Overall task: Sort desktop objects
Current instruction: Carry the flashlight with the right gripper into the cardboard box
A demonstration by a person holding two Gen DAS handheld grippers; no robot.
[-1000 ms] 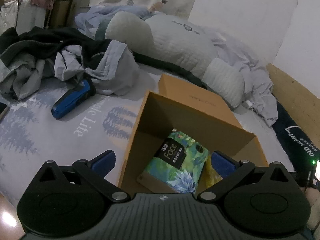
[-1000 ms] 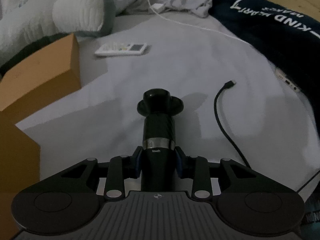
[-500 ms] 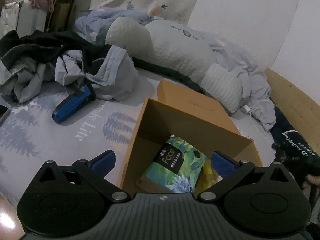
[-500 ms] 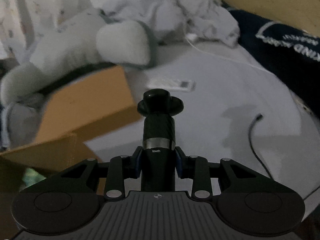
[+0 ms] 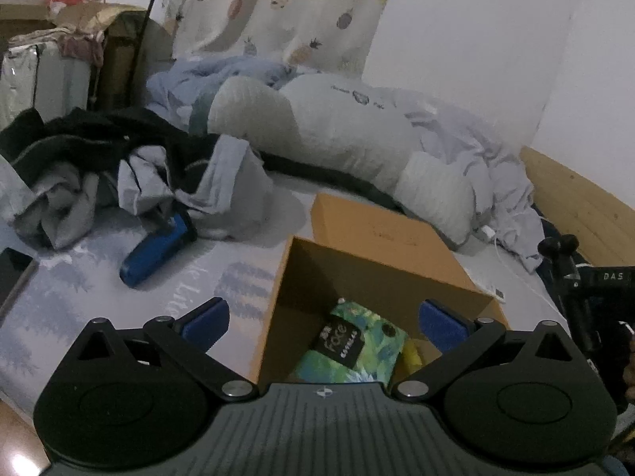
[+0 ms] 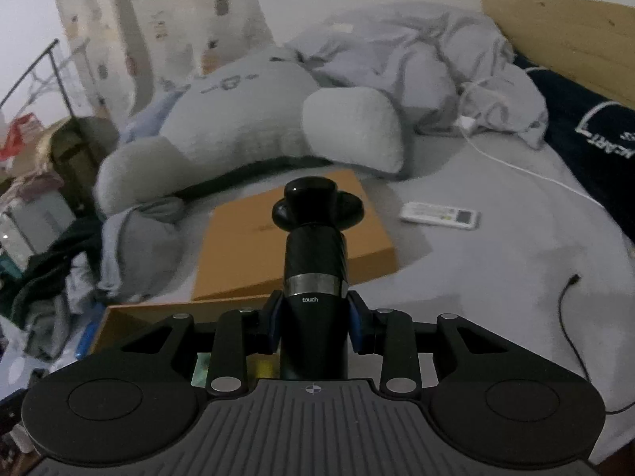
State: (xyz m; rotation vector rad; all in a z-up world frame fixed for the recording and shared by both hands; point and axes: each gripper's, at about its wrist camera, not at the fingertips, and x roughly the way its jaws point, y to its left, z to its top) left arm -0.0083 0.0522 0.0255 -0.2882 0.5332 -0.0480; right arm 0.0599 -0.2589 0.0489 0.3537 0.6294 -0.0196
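partly hidden, right tool (image 6: 315, 327) grips black massager (image 6: 316, 261); left tool (image 5: 323, 317) gapes.

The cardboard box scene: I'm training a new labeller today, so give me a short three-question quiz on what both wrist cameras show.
1. True or false: the right gripper is shut on the black massage gun.
2. What lies inside the open cardboard box? A) white remote control B) green floral tissue pack C) blue electric shaver
3. Fill in: the left gripper stands ____ with nothing between its fingers.

Key
1. True; its pads press the barrel.
2. B; the tissue pack is in the box, the blue electric shaver lies on the bedsheet, and the white remote control lies beside the box lid.
3. open
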